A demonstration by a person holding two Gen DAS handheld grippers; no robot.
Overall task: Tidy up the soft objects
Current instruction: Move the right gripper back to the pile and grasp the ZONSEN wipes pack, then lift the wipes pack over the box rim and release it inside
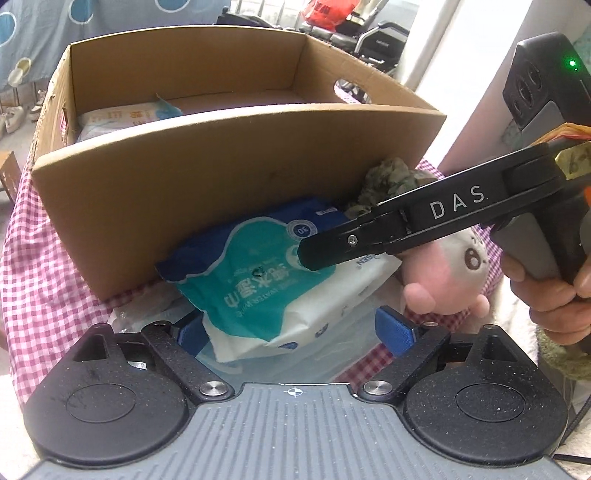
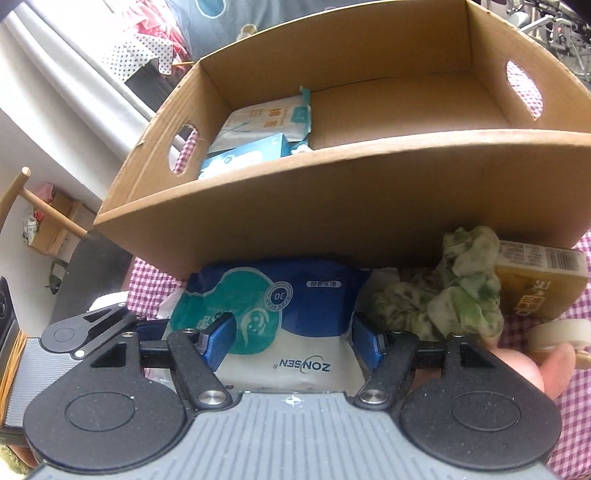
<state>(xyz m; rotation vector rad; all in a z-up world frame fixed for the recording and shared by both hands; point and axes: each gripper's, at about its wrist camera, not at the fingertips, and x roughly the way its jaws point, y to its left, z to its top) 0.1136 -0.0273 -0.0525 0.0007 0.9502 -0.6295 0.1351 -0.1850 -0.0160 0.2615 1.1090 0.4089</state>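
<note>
Both grippers at the soft blue-and-teal plastic wipes pack (image 2: 273, 314), lower centre, below the brown cardboard box (image 2: 332, 206).
Left gripper (image 1: 295, 332) spread wide around it; right gripper (image 2: 291, 341) straddles it, pad contact unclear.

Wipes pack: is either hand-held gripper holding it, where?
Cannot tell: right hand-held gripper flanks the wipes pack at its white end; left hand-held gripper is open.

Black gripper (image 1: 295, 332) — blue ribbed pads (image 1: 393, 330), grey ridged body.

A lived-in home is indicated: a pink checked tablecloth (image 1: 44, 295) is spread under a cardboard box (image 1: 207, 177), patterned bedding (image 1: 55, 29) is hung at the upper left, shoes (image 1: 11, 118) are seen at the left edge, and a wooden chair (image 2: 40, 206) is seen at left.
</note>
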